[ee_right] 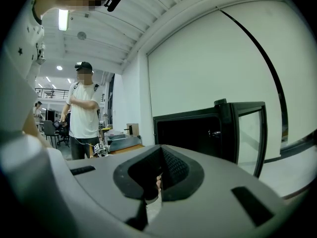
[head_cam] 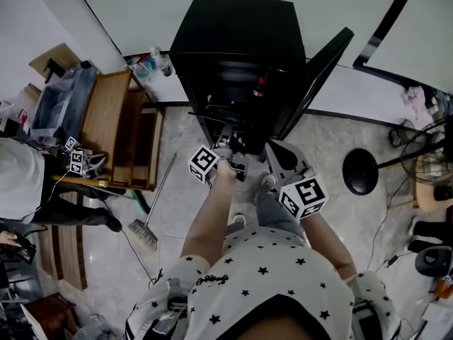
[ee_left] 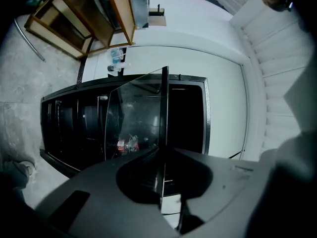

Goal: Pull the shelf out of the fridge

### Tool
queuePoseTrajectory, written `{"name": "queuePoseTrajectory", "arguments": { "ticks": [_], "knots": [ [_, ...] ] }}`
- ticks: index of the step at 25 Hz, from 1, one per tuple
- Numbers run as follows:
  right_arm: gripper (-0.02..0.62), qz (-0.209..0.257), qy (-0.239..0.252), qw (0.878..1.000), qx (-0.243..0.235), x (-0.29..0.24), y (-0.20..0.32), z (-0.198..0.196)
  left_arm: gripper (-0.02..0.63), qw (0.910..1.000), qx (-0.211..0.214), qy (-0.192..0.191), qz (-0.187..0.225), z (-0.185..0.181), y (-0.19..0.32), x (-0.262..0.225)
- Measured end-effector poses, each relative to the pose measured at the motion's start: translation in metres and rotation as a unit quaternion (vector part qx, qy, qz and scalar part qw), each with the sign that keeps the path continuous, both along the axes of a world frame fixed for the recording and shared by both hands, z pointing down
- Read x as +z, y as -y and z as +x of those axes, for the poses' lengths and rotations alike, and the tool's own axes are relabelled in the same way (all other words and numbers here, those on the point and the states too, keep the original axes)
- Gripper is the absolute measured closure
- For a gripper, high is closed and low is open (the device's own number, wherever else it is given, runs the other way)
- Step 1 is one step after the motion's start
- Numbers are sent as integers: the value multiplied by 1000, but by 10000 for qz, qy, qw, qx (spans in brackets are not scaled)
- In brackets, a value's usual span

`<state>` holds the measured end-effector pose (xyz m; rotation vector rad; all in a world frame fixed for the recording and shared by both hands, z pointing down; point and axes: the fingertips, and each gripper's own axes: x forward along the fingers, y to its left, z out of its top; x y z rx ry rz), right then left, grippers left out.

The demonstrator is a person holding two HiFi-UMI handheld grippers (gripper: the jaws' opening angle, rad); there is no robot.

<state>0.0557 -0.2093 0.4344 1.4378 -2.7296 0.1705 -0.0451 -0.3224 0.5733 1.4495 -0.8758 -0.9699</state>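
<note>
A black mini fridge (head_cam: pixel 241 41) stands against the wall with its door (head_cam: pixel 318 76) swung open to the right. My left gripper (head_cam: pixel 225 144) reaches into the fridge's front opening. In the left gripper view a glass shelf (ee_left: pixel 133 118) with a dark front edge stands edge-on out of the fridge (ee_left: pixel 64 118), and the left gripper (ee_left: pixel 162 182) is shut on that edge. A red can (ee_left: pixel 121 144) shows behind the glass. My right gripper (head_cam: pixel 271 145) hovers just right of the left one, holding nothing. Its jaws (ee_right: pixel 157 180) meet at the tips, turned towards the fridge (ee_right: pixel 188 130) and door (ee_right: pixel 247 133).
A wooden shelf unit (head_cam: pixel 117 126) lies on the floor left of the fridge, with a broom (head_cam: pixel 145 232) beside it. A person (head_cam: pixel 21 176) stands at far left, seen also in the right gripper view (ee_right: pixel 84 118). A round fan base (head_cam: pixel 361 170) sits to the right.
</note>
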Motion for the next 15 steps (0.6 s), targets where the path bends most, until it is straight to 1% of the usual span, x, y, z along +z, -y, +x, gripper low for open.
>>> {"name": "queuePoseTrajectory", "arguments": {
  "ticks": [6,11,15],
  "knots": [
    [601,-33,13,10000,28,1,11,3,557,9998,-50,-188,96,-3,17,-10],
    [601,-17,23,10000,42,1,21,5,557,9998,57,-138,162,2,25,-11],
    [601,-4,0,10000,37,4,25,5,557,9996,86,-188,172,3,29,-10]
  ]
}}
